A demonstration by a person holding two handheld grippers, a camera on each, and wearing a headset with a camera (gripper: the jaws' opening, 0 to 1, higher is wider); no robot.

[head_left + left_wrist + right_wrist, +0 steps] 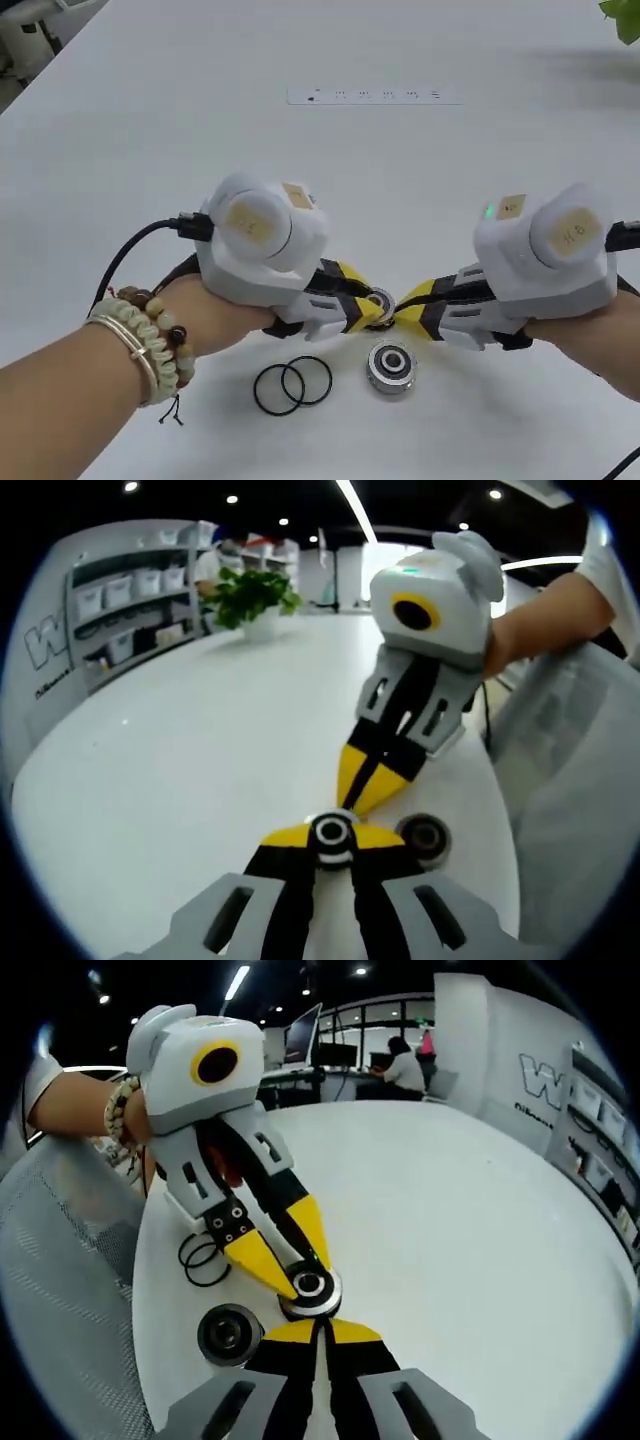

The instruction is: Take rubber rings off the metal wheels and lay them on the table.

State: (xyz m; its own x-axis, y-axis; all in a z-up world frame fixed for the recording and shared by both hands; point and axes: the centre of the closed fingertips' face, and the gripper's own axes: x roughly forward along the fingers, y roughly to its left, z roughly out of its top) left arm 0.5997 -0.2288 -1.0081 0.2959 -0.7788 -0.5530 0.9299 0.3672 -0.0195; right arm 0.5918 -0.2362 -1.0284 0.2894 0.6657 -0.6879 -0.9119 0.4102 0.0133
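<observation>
A small metal wheel [381,301] [331,832] [311,1288] is held just above the white table [150,150]. My left gripper [372,308] [331,842] [300,1278] is shut on it from the left. My right gripper [402,306] [316,1328] [352,798] comes from the right with its yellow tips together, touching the wheel's edge. Whether it pinches a ring is hidden. A second wheel [390,365] [424,837] [229,1334] lies flat on the table just in front. Two black rubber rings [292,384] [203,1257] lie overlapping to its left.
A white strip [373,96] lies far back on the table. A green plant [625,18] [250,595] stands at the far right corner. Shelves [120,610] line the room's wall. A person [405,1065] sits at a distant desk.
</observation>
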